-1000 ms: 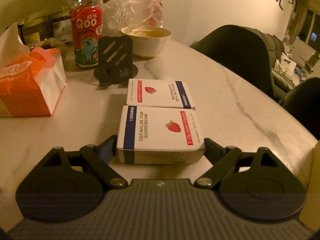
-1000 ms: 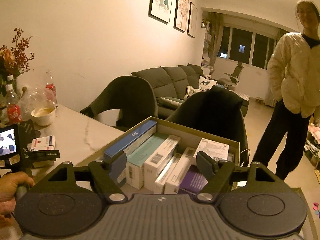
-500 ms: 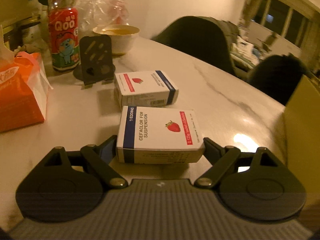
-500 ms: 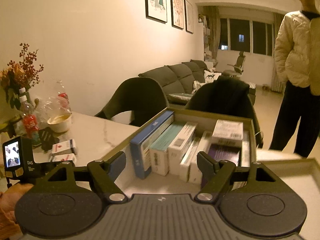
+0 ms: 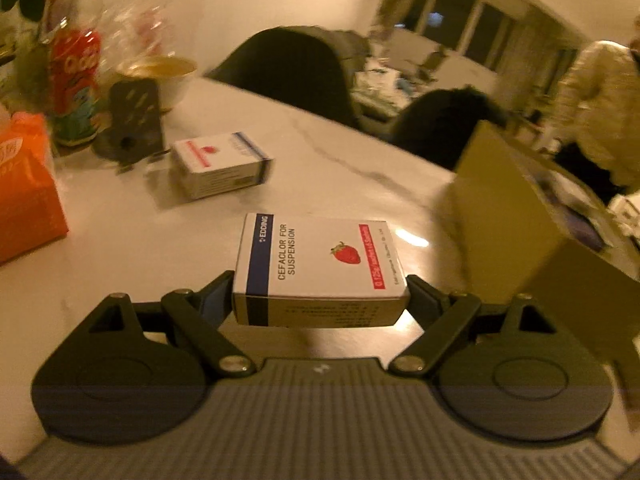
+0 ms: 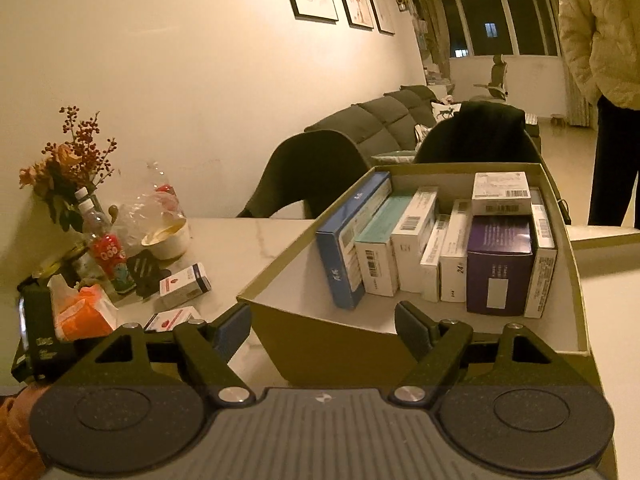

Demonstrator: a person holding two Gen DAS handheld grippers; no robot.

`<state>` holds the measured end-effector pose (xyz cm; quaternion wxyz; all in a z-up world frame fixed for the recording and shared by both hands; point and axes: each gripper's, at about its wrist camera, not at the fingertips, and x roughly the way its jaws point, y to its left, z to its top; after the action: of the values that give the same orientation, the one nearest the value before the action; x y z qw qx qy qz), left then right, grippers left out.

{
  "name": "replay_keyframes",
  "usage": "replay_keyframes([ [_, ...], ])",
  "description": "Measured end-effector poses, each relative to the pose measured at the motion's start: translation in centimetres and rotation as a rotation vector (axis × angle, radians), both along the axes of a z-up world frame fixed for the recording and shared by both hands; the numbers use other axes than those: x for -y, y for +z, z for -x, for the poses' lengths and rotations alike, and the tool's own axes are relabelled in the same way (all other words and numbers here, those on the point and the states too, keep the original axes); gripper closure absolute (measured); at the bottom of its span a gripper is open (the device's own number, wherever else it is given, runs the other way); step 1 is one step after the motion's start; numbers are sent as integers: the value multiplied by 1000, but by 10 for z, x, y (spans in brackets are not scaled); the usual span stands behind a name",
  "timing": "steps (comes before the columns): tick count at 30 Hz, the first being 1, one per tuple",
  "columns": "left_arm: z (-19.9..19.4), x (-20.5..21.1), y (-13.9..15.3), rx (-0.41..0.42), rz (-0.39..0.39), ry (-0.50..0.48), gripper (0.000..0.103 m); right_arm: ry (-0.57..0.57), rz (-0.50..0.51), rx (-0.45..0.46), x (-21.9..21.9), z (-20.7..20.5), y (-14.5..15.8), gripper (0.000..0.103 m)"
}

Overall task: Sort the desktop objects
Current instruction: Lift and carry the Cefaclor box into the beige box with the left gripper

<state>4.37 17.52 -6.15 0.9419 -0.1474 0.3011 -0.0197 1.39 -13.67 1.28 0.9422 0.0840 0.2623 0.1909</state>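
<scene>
My left gripper (image 5: pixel 320 300) is shut on a white strawberry-marked medicine box (image 5: pixel 320 256), held by its two ends just above the marble table (image 5: pixel 340 168). A matching medicine box (image 5: pixel 222 164) lies farther back on the table. To the right stands an open cardboard box (image 5: pixel 500 200). In the right wrist view this cardboard box (image 6: pixel 320 344) holds several upright medicine packs (image 6: pixel 416 248). My right gripper (image 6: pixel 324 332) hangs open at its near wall, pressing on nothing. The held medicine box (image 6: pixel 172 318) shows at the left there.
An orange tissue pack (image 5: pixel 24 184), a red drink bottle (image 5: pixel 76 84), a black stand (image 5: pixel 134 120) and a bowl (image 5: pixel 160 76) crowd the table's far left. Dark chairs (image 6: pixel 312 172) line the far edge. A person (image 6: pixel 600 40) in a pale jacket stands at the right.
The left gripper has lifted the medicine box off the table and swung right, bringing the cardboard box into view. The right gripper has sunk closer to the cardboard box's near wall.
</scene>
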Motion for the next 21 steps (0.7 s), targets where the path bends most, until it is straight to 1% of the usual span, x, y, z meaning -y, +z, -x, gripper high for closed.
replay_keyframes([
  [6,22,6,18,89,29,-151,15,30,-32,-7,-3,7,6,21],
  [9,31,11,27,140,51,-235,15,57,-69,-26,-4,8,7,21],
  [14,46,21,38,237,84,-400,15,107,-147,-95,-4,7,4,21],
  [17,52,27,41,278,121,-490,15,125,-184,-138,-5,6,0,21],
  [21,56,32,43,307,144,-545,15,154,-252,-190,-4,5,-5,21],
])
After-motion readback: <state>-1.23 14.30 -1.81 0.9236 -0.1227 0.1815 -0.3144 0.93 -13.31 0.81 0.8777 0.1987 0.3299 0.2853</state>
